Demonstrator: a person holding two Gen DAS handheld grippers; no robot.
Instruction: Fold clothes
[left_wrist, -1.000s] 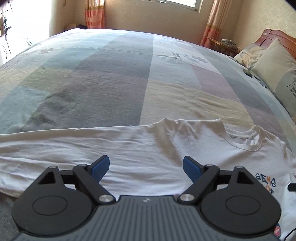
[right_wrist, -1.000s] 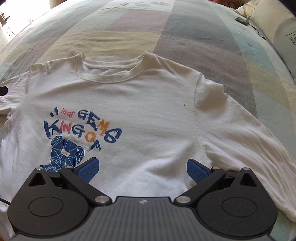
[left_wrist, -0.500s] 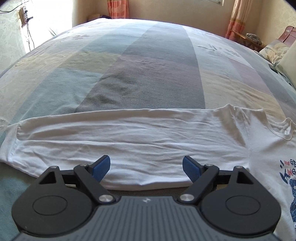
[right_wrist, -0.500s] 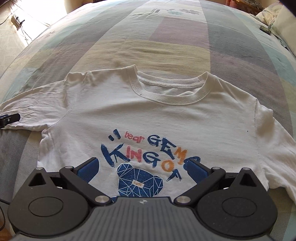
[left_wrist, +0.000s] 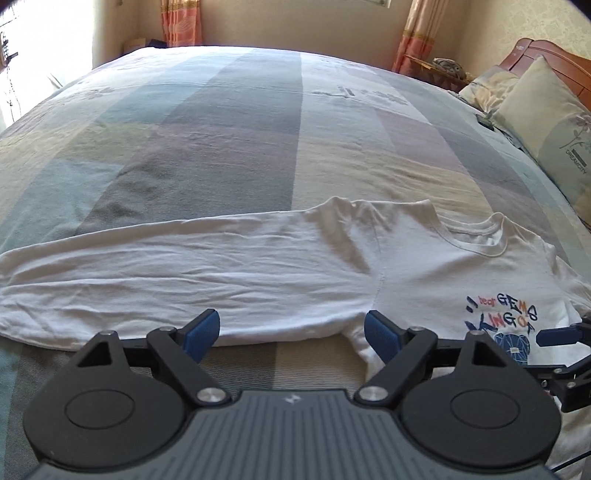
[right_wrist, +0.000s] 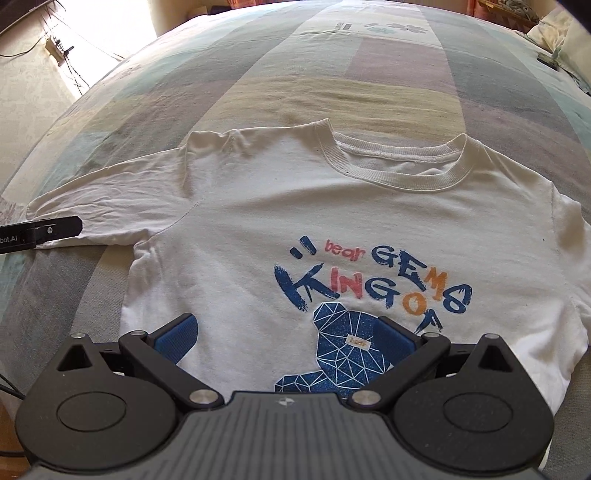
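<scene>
A white long-sleeved shirt (right_wrist: 351, 221) with a blue bear print and coloured lettering lies flat, front up, on the bed. Its left sleeve (left_wrist: 166, 273) stretches out sideways in the left wrist view. My left gripper (left_wrist: 291, 332) hovers open over the sleeve's near edge, close to the armpit, nothing between its blue pads. My right gripper (right_wrist: 286, 338) hovers open above the chest print, its pads apart over the bear. The right gripper's finger (left_wrist: 561, 336) shows at the right edge of the left wrist view. The left gripper's tip (right_wrist: 48, 232) shows by the sleeve in the right wrist view.
The bed cover (left_wrist: 229, 147) is a patchwork of grey, green, cream and lilac blocks, wide open beyond the shirt. Pillows (left_wrist: 543, 114) lean on a wooden headboard at the right. Curtains (left_wrist: 410, 40) and a nightstand stand at the far wall. Cables hang on the left wall (right_wrist: 62, 55).
The left gripper swung left along the sleeve, then back right toward the armpit. The right gripper slid left from the right shoulder area to above the chest print. Both stayed open.
</scene>
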